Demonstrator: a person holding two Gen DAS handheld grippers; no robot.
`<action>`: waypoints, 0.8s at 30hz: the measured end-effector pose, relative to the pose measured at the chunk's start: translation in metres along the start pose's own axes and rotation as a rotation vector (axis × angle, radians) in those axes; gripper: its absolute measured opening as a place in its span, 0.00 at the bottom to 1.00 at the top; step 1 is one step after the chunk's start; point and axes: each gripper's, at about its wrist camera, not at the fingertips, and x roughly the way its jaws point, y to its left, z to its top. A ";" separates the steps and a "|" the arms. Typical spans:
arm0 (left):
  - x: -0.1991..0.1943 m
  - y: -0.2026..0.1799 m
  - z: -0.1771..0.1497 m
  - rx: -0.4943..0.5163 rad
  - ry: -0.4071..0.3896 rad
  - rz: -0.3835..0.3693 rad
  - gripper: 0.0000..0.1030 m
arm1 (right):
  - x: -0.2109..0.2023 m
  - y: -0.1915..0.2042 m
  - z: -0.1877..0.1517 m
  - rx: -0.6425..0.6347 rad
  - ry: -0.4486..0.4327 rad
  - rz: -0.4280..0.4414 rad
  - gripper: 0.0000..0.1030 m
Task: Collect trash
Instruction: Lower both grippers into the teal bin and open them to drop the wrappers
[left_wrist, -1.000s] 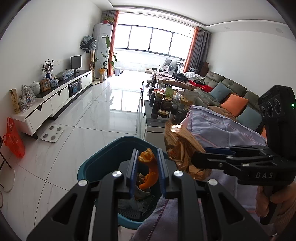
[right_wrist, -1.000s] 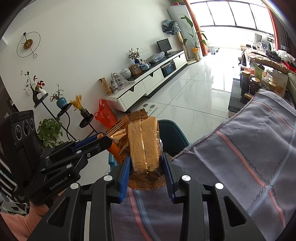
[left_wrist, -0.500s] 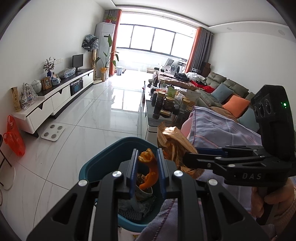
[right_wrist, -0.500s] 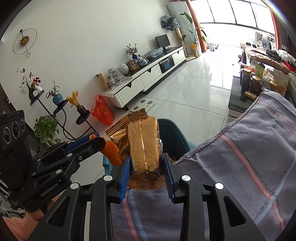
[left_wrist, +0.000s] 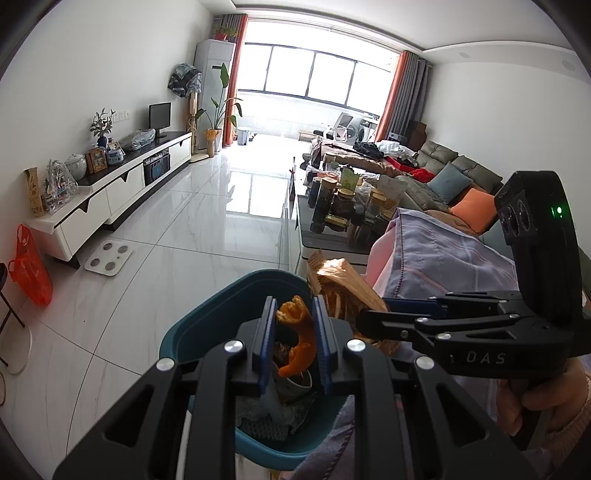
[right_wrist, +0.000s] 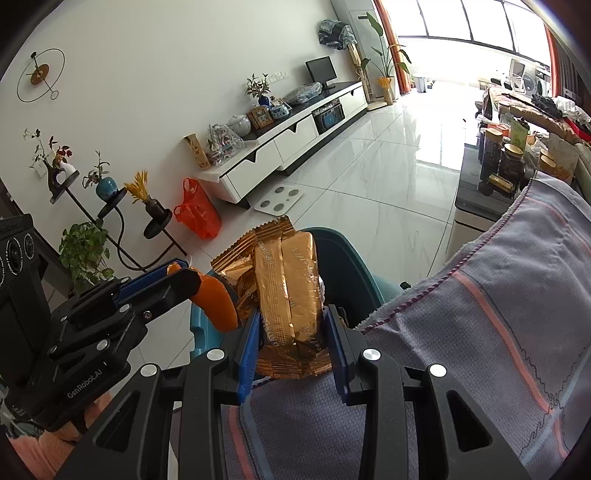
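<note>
My left gripper (left_wrist: 294, 334) is shut on a curled orange peel (left_wrist: 301, 338), held over the mouth of a teal trash bin (left_wrist: 207, 325) that holds a cup and crumpled waste. From the right, my right gripper (right_wrist: 291, 338) comes in shut on a crinkled gold snack wrapper (right_wrist: 286, 291), which hangs at the bin's right rim. In the right wrist view the left gripper (right_wrist: 177, 280) shows at the left with the orange peel (right_wrist: 218, 306) sticking out, just beside the wrapper. In the left wrist view the gold wrapper (left_wrist: 343, 288) sticks out of the right gripper's fingers (left_wrist: 376, 319).
A grey towel with pink stripes (right_wrist: 498, 332) covers the surface to the right of the bin. A coffee table (left_wrist: 325, 240) crowded with jars stands behind it, and a sofa beyond. A scale (left_wrist: 108, 257) and an orange bag (left_wrist: 29, 269) lie on the tiled floor at left.
The right gripper with the gold wrapper has moved left, closer to the bin and to the left gripper. The left gripper with the peel has stayed over the bin.
</note>
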 end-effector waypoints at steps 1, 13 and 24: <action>0.001 0.001 -0.001 -0.001 0.003 0.000 0.20 | 0.001 0.000 0.000 0.000 0.001 -0.002 0.33; 0.011 0.003 -0.002 -0.012 0.020 0.015 0.20 | 0.015 0.004 0.006 -0.001 0.033 -0.023 0.33; 0.023 0.005 -0.005 -0.013 0.041 0.031 0.20 | 0.030 0.001 0.009 0.019 0.067 -0.037 0.33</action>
